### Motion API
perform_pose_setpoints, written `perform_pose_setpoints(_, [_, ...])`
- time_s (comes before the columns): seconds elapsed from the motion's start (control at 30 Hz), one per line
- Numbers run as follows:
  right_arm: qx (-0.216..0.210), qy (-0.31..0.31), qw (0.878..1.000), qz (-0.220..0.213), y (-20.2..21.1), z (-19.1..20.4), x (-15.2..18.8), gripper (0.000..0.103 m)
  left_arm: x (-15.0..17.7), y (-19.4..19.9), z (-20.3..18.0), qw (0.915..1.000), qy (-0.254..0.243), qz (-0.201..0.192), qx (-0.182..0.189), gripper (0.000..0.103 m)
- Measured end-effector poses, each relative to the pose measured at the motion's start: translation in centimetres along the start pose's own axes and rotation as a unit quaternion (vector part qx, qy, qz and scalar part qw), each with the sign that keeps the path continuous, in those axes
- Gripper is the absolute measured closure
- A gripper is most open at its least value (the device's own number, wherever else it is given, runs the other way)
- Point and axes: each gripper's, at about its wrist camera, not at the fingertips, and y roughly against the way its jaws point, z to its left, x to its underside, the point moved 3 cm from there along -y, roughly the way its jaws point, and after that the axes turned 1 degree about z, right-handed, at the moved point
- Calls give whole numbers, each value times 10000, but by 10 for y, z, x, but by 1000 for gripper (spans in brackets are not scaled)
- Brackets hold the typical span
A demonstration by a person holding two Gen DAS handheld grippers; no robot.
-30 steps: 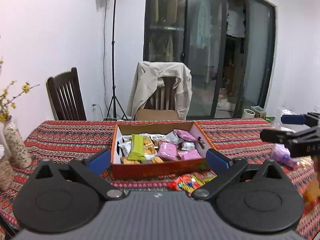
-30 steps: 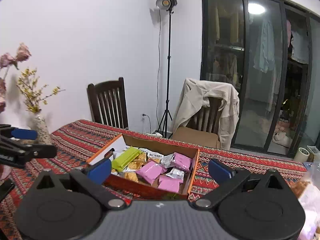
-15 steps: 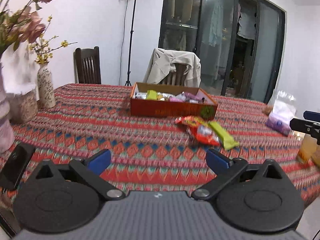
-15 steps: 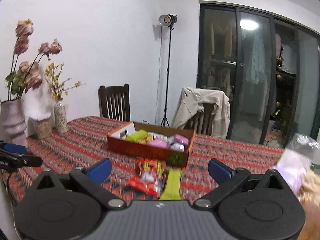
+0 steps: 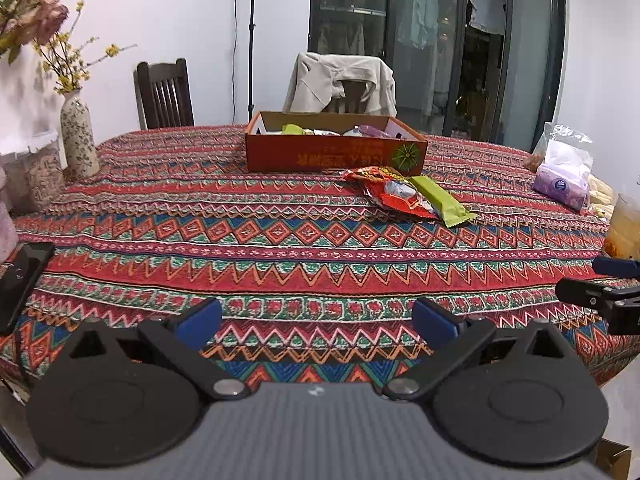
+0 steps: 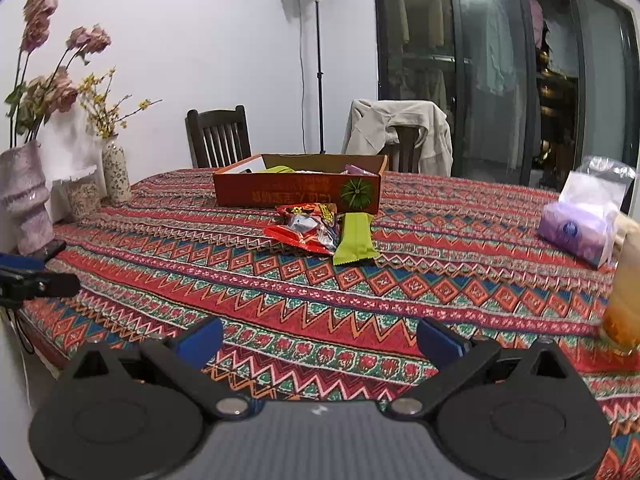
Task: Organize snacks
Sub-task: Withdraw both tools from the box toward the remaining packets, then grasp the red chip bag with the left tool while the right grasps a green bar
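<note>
An orange cardboard box holding several snack packs stands at the far middle of the table. In front of it lie a red snack bag and a green bar, touching each other. My left gripper is open and empty over the table's near edge. My right gripper is open and empty, also at the near edge. Each gripper shows at the side of the other's view, the right one and the left one.
A patterned red tablecloth covers the table. Vases with flowers stand at the left, a black phone at the near left edge. A purple tissue pack in a plastic bag and a glass of orange drink stand at the right. Two chairs stand behind.
Both grippers have pulled back from right above the box to the table's near edge. The red bag and green bar now show in front of the box. Both stay open.
</note>
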Motion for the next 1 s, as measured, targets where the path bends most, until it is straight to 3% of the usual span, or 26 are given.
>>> perform_pose_setpoints(0.2, [-207,-670,9974,182,-25,-21,-6,0,-16,-32,-6,10000,-24,94,23,0])
perform_pose_setpoints(0.37, [-191,-464,9985,222,-62,-30,-20,2,-37,-67,-16,9997,-4,164,179,0])
perform_pose_setpoints(0.53, [-66,-92,9994,329,-119,-41,-57,27,-64,-103,-28,9995,-71,102,276,0])
perform_pose_setpoints(0.67, [-62,-72,9992,386,-175,-56,-89,34,-86,-138,-38,9994,15,118,335,0])
perform_pose_setpoints(0.73, [-206,-129,9984,514,-206,-62,-100,44,-95,-157,-43,9990,110,195,396,0])
perform_pose_setpoints(0.9, [-238,-69,9954,924,-270,-63,-101,58,-114,-203,-54,9968,335,446,564,0])
perform_pose_setpoints(1.0, [-164,25,9959,887,-270,-69,-100,67,-125,-229,-72,9961,304,538,624,0])
